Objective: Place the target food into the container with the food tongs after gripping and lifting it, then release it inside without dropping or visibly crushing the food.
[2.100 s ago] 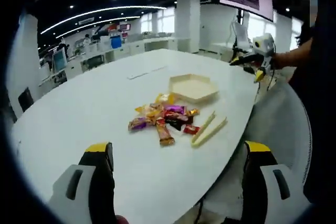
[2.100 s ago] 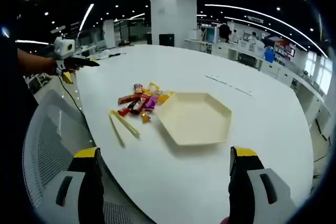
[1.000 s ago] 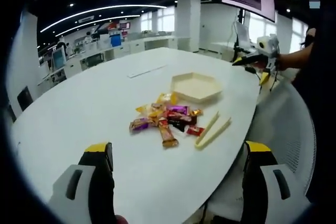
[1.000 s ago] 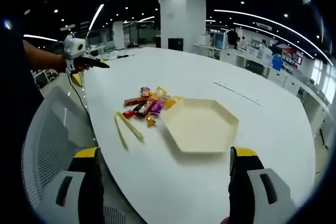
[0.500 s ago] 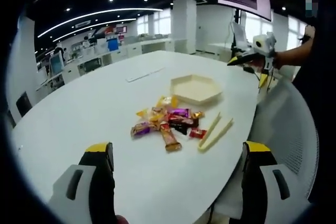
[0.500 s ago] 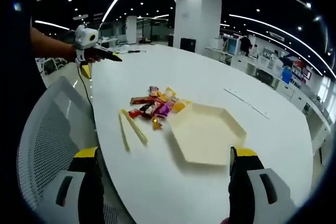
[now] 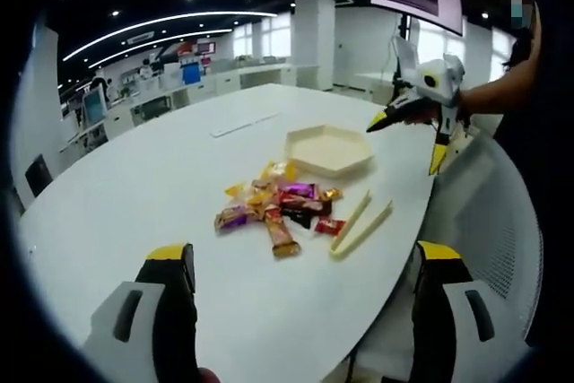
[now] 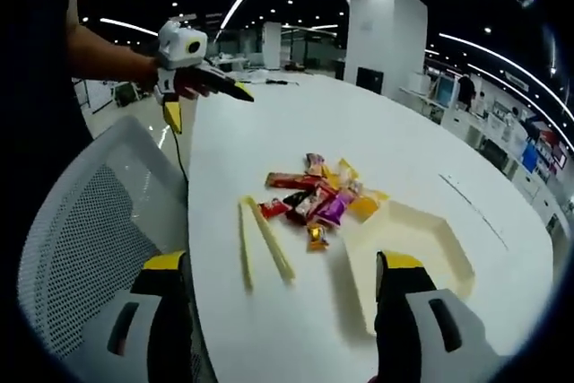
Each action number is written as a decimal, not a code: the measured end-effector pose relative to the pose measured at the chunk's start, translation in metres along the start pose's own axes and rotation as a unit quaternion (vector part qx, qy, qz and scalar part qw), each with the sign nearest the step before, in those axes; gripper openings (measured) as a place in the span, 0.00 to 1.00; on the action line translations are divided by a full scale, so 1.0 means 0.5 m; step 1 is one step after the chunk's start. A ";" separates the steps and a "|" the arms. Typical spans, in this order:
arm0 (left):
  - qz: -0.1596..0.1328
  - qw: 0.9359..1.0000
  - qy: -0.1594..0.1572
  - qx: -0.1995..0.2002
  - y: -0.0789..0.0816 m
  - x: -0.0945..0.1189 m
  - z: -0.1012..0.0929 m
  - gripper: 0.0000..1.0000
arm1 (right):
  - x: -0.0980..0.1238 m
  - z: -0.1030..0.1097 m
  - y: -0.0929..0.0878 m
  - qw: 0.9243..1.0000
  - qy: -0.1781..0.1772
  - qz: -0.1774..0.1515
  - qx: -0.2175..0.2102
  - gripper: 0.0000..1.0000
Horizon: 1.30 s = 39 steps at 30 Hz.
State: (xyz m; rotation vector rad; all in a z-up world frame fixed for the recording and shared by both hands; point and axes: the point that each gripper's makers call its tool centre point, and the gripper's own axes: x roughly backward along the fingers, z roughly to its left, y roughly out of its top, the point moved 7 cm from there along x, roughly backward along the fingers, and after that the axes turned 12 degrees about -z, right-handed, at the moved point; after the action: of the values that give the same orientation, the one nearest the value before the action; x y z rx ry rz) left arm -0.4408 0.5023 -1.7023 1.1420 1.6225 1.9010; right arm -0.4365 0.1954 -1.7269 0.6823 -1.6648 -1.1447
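A large white oval table (image 7: pixel 134 177) carries a cream hexagonal container (image 7: pixel 328 149), with a pile of wrapped snack bars and candies (image 7: pixel 278 205) lying just nearer than it and pale food tongs (image 7: pixel 360 221) flat at the pile's right, by the near edge beside a white mesh chair (image 8: pixel 85 230). The left gripper (image 7: pixel 300 275) hangs released, jaws wide apart over the near table. The right gripper (image 8: pixel 278 286) is likewise spread and empty above the tongs and container.
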 end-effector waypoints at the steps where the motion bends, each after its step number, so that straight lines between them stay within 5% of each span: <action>1: 0.000 1.000 0.001 0.000 0.001 0.000 0.000 0.97 | -0.012 -0.001 -0.006 1.000 0.008 0.003 -0.001 0.81; 9: -0.009 1.000 0.008 0.002 0.009 0.001 0.006 0.96 | -0.074 0.011 -0.052 0.997 0.072 0.032 0.004 0.57; 12: -0.010 1.000 0.009 0.003 0.004 0.006 0.006 0.95 | -0.094 0.006 -0.070 0.997 0.067 0.034 0.018 0.63; 16: -0.005 1.000 0.009 0.007 -0.004 0.016 0.007 0.95 | -0.105 0.009 -0.074 0.996 0.080 0.030 0.009 0.51; 28: -0.011 1.000 0.020 0.018 -0.008 0.025 -0.002 0.91 | -0.135 0.013 -0.115 0.995 0.089 0.039 0.018 0.42; 30: -0.010 1.000 0.021 0.020 -0.010 0.027 -0.005 0.90 | -0.131 0.008 -0.130 0.995 0.080 0.059 0.009 0.31; 32: -0.009 1.000 0.022 0.020 -0.012 0.029 -0.004 0.90 | -0.135 0.009 -0.128 0.995 0.091 0.039 0.011 0.28; 39: -0.011 0.999 0.027 0.023 -0.010 0.030 -0.002 0.88 | -0.139 0.018 -0.121 0.994 0.086 0.056 0.025 0.09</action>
State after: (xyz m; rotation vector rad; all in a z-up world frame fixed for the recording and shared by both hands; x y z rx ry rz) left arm -0.4514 0.5140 -1.7021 1.0935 1.7082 1.9061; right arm -0.4231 0.2327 -1.8104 0.6906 -1.5688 -0.9410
